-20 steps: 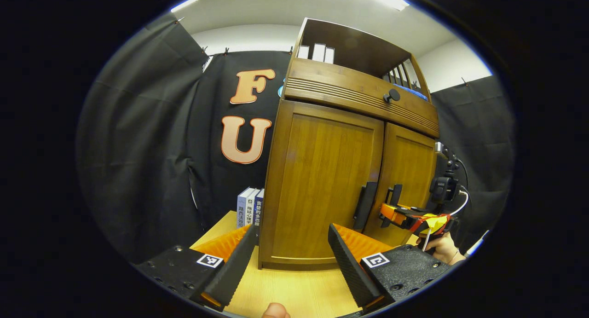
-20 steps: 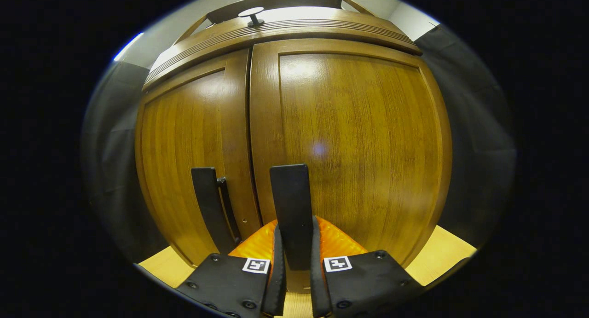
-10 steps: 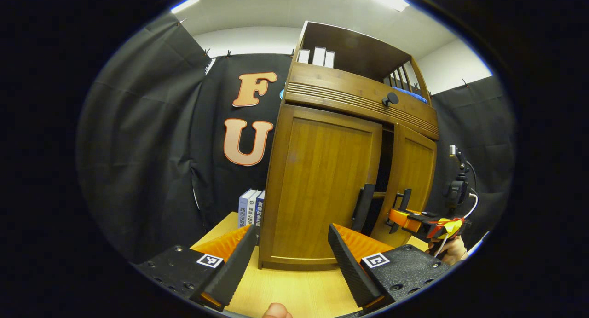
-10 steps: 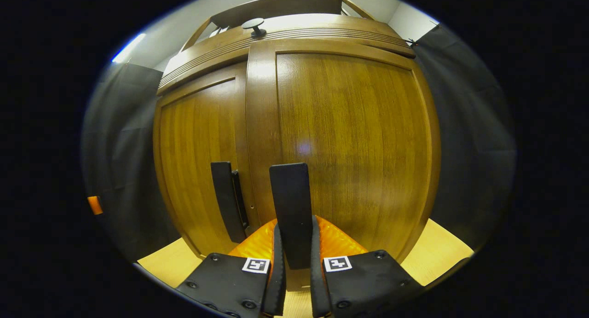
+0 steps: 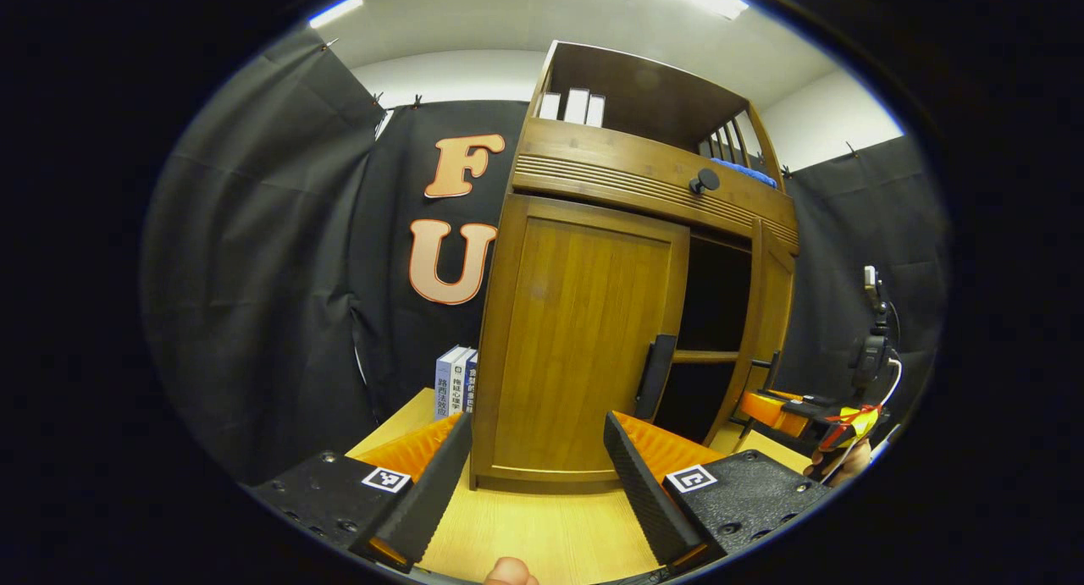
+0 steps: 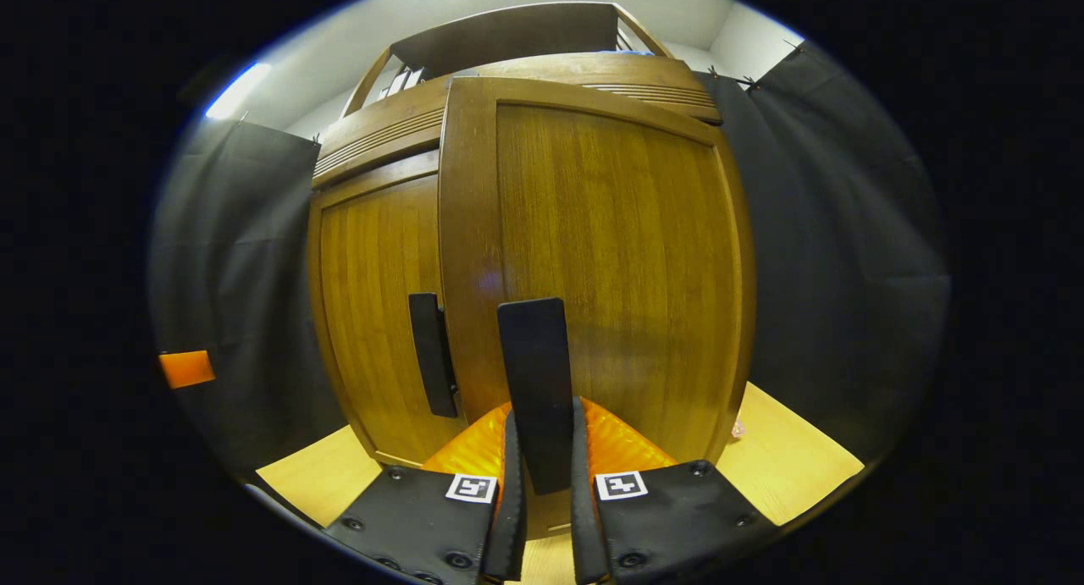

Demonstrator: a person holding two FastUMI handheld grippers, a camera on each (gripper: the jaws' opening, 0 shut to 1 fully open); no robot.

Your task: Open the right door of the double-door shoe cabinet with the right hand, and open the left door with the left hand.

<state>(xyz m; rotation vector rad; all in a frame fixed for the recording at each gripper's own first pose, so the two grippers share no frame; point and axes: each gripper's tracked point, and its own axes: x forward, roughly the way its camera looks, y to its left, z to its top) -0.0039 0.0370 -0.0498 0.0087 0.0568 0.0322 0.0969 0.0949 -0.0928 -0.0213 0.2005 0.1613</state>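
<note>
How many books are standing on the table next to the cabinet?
3, as far as I can see: books standing upright together on the table, against the left side of the cabinet. More might be hidden behind it.

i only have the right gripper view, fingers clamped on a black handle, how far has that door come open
Observer: In the left gripper view the right door stands swung well out, with a dark opening between it and the left door.
Operator: anything inside
Observer: A wooden shelf crosses the opening; the rest is too dark to tell.
Operator: where is the left gripper
Observer: The left gripper is open, off the cabinet, above the table; the left door's handle lies ahead of its right finger, untouched.
</note>
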